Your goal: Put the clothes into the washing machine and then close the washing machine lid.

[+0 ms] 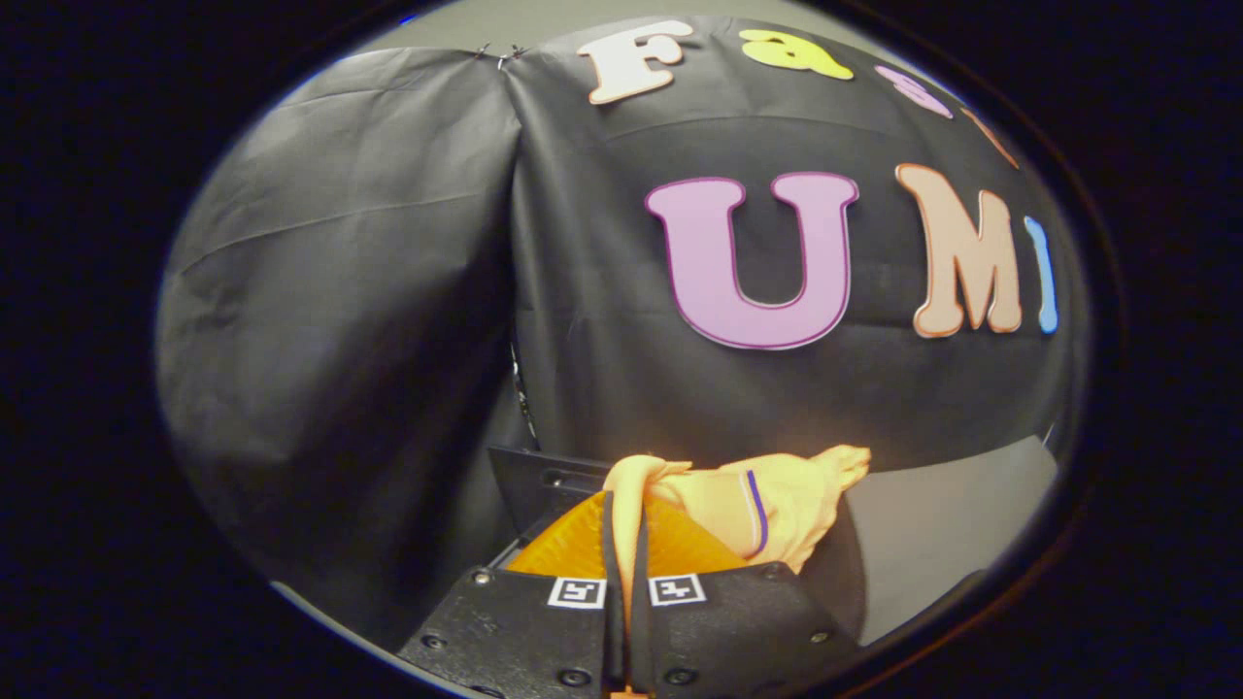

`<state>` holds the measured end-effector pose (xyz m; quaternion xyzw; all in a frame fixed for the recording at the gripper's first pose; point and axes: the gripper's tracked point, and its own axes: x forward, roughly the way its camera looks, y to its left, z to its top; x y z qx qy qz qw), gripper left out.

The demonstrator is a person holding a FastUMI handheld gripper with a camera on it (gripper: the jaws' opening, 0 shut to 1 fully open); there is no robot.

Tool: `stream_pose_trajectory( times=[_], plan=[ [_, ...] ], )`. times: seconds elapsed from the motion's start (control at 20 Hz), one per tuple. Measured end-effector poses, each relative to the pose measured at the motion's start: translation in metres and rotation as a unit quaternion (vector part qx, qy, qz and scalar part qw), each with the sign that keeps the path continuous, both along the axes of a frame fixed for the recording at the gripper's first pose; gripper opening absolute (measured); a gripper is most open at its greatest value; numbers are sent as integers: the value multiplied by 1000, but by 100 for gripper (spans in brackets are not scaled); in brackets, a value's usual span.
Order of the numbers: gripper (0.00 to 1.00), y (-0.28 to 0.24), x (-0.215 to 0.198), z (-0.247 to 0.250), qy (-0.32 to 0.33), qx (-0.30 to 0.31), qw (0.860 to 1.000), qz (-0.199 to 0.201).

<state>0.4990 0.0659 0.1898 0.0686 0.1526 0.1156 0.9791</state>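
My gripper (626, 553) is shut on a yellow-orange piece of clothing (767, 505). A thin fold of the cloth runs up between the two fingers and bunches above them. The rest of the garment hangs to the right of the fingers, with a purple stripe on it. Just ahead of the fingers, partly hidden by them, a dark box-like frame (544, 481) stands with a ribbed orange surface (573, 549) showing below it; I cannot tell if this is the washing machine.
The black cloth wall of the booth hangs close behind, with a seam left of the middle. A grey tabletop (942, 524) stretches to the right of the garment.
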Motion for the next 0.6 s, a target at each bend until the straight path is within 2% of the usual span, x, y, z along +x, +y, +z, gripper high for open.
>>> stream_pose_trajectory(
  times=[0.1,0.3,0.45,0.55,0.6],
  plan=[
    [2,13,6,-19,4,13,1000,-5],
    [5,19,21,-61,14,-3,999,-29],
    [13,15,22,-88,41,-14,998,-43],
    [18,19,23,-82,20,-12,999,-34],
    [25,22,22,-75,7,-8,1000,-25]
  ],
)
